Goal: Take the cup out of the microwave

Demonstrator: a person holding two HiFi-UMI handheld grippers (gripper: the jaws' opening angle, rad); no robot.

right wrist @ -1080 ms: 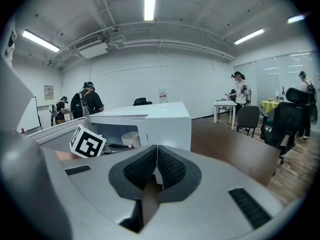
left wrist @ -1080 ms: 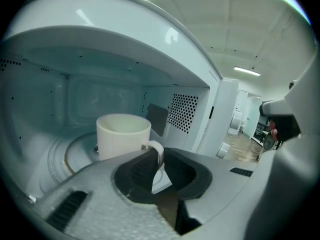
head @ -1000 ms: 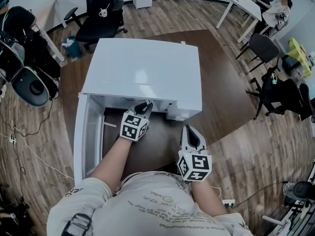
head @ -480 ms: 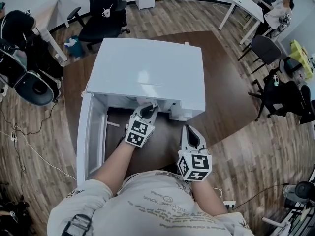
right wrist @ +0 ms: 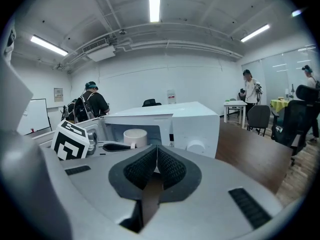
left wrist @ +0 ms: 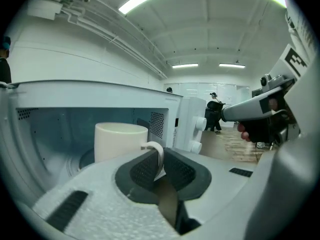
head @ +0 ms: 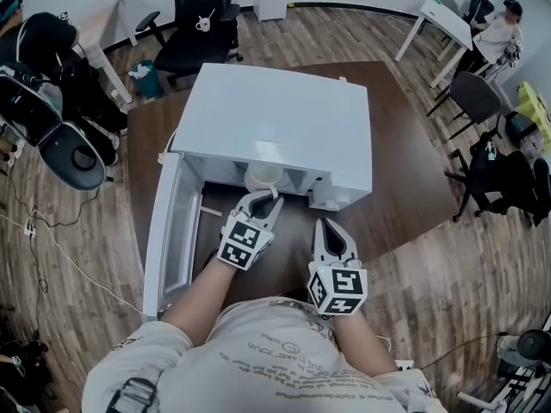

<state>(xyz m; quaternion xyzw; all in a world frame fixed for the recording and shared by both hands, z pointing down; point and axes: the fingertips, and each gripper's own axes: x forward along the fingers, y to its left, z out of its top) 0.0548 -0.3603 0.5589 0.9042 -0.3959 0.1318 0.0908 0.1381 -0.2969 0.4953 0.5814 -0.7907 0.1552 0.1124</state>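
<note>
- Head view: office room with a wood-plank floor [head: 77, 231], a black office chair [head: 205, 24] at the back, a white desk [head: 441, 14] far right with a person [head: 498, 31] seated beside it.
- Dark brown table [head: 405, 162] carrying a white microwave [head: 275, 119], door [head: 169, 231] swung open to the left.
- Cream cup [head: 263, 177] at the mouth of the open cavity, rim just showing under the microwave's front edge.
- Left gripper [head: 265, 196] reaching in at the cup, marker cube [head: 244, 243] behind the jaws.
- Right gripper [head: 332, 227] low in front of the microwave's control side, apart from the cup, touching nothing.
- Left gripper view: jaws clamped on the cup's handle [left wrist: 156, 152], thin white loop pinched between the dark pads [left wrist: 145, 169].
- Cup body [left wrist: 120, 140] upright just past the jaws, cavity wall behind it, knobs [left wrist: 194, 146] to the right.
- Right gripper's body at the right edge, a hand [left wrist: 260, 129] wrapped on it.
- Right gripper view: jaws pressed together, nothing between them.
- Beyond: microwave front, cup [right wrist: 135, 136] in the opening, left gripper's cube at left.
- People standing in the background, both sides of the room.
</note>
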